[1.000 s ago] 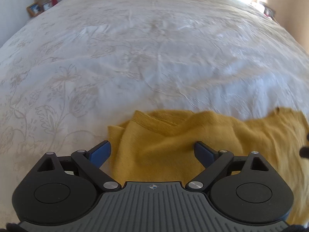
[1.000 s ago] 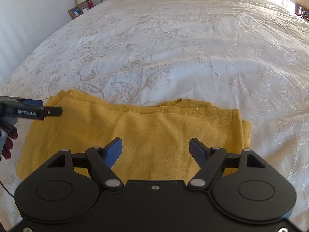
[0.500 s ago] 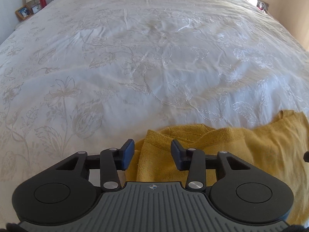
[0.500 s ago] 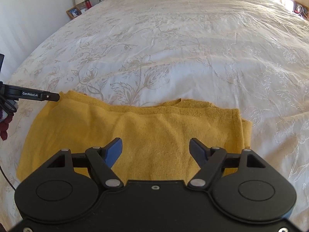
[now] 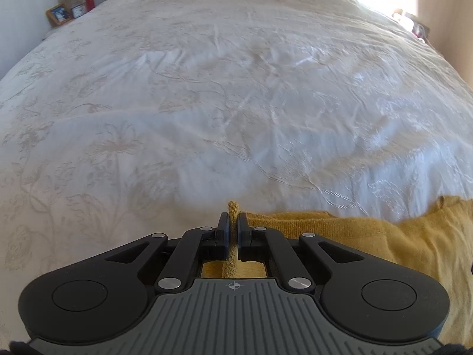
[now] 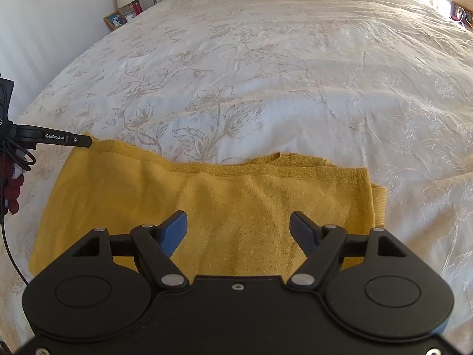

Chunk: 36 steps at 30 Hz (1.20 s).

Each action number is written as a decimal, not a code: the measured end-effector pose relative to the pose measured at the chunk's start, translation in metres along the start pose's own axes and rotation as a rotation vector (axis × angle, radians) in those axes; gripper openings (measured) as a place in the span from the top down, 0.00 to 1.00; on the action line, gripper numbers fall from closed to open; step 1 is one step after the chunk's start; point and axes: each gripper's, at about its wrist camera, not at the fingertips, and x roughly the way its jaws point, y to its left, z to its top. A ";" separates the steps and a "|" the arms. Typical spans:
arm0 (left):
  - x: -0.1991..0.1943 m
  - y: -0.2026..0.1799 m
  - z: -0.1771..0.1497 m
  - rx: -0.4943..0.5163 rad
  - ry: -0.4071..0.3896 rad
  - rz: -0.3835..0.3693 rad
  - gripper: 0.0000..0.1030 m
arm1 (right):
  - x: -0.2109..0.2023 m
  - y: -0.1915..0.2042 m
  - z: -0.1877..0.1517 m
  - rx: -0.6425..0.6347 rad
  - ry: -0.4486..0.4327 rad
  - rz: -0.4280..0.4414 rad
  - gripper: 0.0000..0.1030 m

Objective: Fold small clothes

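Observation:
A mustard-yellow knit garment (image 6: 236, 201) lies flat on the white floral bedspread (image 6: 266, 74), partly folded, with a doubled edge at its right side. My left gripper (image 5: 232, 222) is shut on the garment's far left corner (image 5: 233, 207), which pokes up between the pads; the rest of the cloth (image 5: 384, 236) trails to the right. In the right wrist view the left gripper's fingers (image 6: 74, 140) meet that corner at the far left. My right gripper (image 6: 238, 227) is open and empty, hovering over the garment's near middle.
The bedspread (image 5: 236, 88) stretches far ahead. A nightstand with picture frames (image 5: 60, 13), a red bottle and a lamp stands at the back left. Bright window light and small items (image 6: 455, 9) sit at the back right. A white wall (image 6: 44, 29) runs along the left.
My left gripper has gone from open to shut, pinching the garment's left corner, and has moved left to that corner. My right gripper has stayed open over the cloth.

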 end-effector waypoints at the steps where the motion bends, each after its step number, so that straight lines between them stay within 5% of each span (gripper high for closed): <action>1: 0.000 0.003 0.000 -0.003 0.004 0.022 0.95 | 0.002 0.002 0.000 -0.004 0.002 0.003 0.24; 6: 0.002 0.002 0.002 0.009 0.009 0.044 0.85 | 0.016 0.016 0.005 -0.043 0.023 0.037 0.24; 8: -0.005 -0.002 0.002 -0.013 -0.014 0.030 0.63 | 0.024 0.021 0.008 -0.060 0.034 0.050 0.24; 13: -0.028 -0.038 -0.008 0.038 -0.063 -0.029 0.41 | 0.047 0.030 0.013 -0.123 0.072 0.022 0.24; 18: -0.021 -0.071 -0.031 0.127 0.009 -0.073 0.38 | 0.073 0.007 0.021 -0.142 0.110 -0.116 0.12; 24: -0.024 -0.062 -0.053 0.088 0.080 -0.056 0.36 | 0.061 -0.032 0.033 -0.008 0.099 -0.195 0.10; 29: -0.049 -0.046 -0.078 0.055 0.112 -0.051 0.32 | 0.019 -0.042 0.015 0.116 0.053 -0.142 0.10; 36: -0.079 -0.027 -0.122 -0.002 0.173 -0.015 0.32 | -0.025 -0.012 -0.042 0.107 0.096 -0.069 0.10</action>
